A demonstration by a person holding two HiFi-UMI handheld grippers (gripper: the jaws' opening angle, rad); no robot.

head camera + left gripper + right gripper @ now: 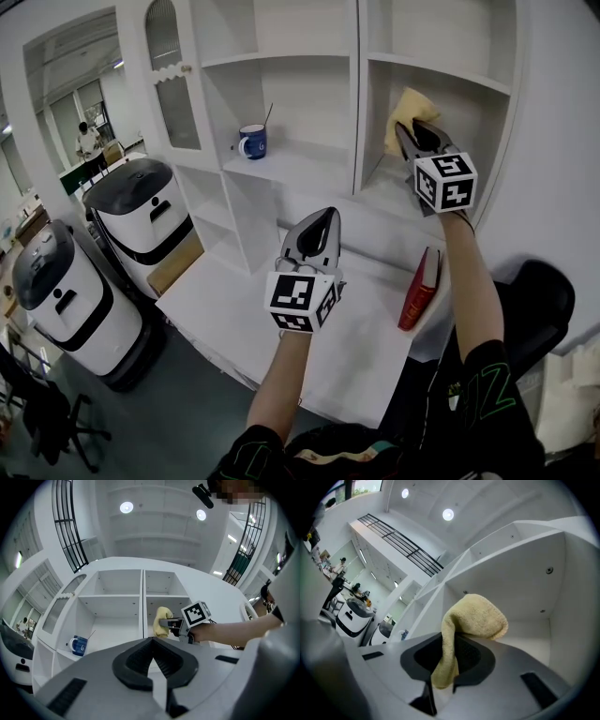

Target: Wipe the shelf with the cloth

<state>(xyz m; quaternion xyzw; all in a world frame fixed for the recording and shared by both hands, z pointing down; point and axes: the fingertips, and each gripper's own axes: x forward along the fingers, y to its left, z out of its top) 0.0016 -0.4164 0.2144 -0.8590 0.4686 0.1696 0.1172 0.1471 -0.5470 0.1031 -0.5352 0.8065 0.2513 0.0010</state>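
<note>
Right claw [405, 128] clamped on yellow cloth [410, 103]: jaws pinched on one fold, the rest bunched over the tips and a tail hanging between the pads in its own view [474, 617]. It is held up inside the lower right compartment at 1 o'clock in the head view. Contact between cloth and shelf wall cannot be made out.

Left claw [327, 216] has its jaws together with nothing between them. It hovers mid-frame over the table, pointed toward 12 o'clock at the shelving.

- White shelf unit [305, 169]: open compartments in two columns, with an arched glass door at 11 o'clock.
- White table [234, 309] stands in front of the unit, at 6 o'clock from it.
- Two white-and-black wheeled machines [141, 211] [61, 281] stand on the floor at 9 o'clock, just beside the table's edge.
- Red book [419, 288] stands tilted on the table's far right, at 3 o'clock from the left claw.
- Blue mug [252, 141] sits upright in the middle compartment at 11 o'clock from the left claw, with a thin stick poking out.
</note>
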